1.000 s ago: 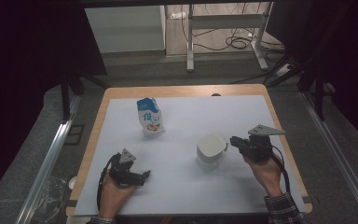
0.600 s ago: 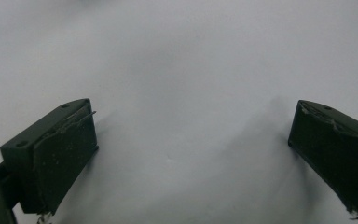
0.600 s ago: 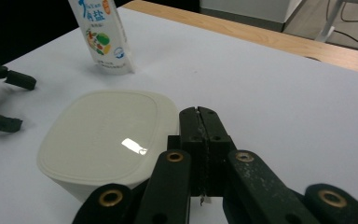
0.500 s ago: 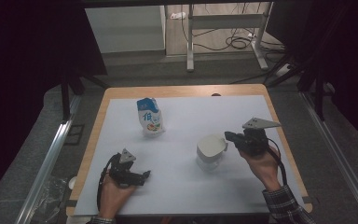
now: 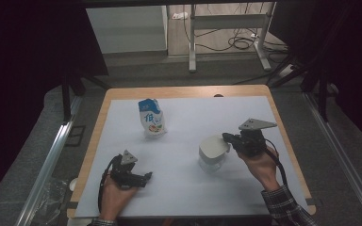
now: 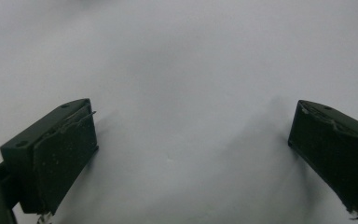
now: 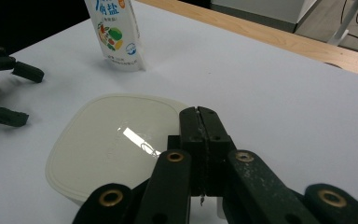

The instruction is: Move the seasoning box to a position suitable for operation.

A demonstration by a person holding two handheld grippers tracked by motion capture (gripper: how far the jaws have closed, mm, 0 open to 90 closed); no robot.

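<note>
High view of a wooden table (image 5: 283, 106) covered by a white sheet (image 5: 188, 188). The right gripper (image 5: 226, 138) sat at the right of the sheet with its tips at the rim of a white lidded container (image 5: 212, 151), which rested on the sheet right of centre. In the right gripper view the two black jaws were pressed flat together, their tips lying over the near edge of the cream lid (image 7: 116, 140); whether a thin part of the lid or rim was pinched between them could not be told. The person's right hand (image 5: 259, 165), with a plaid sleeve (image 5: 287, 212), carried this gripper.

The left gripper (image 5: 143, 178) lay near the front left of the sheet in the person's left hand (image 5: 115, 195), well apart from the container. In the left gripper view its jaws stood wide apart above the bare white sheet, with nothing between them.

A blue-and-white pouch (image 5: 152, 117) stood upright toward the back of the sheet, left of centre, apart from both grippers; it also appeared in the right gripper view beyond the lid
</note>
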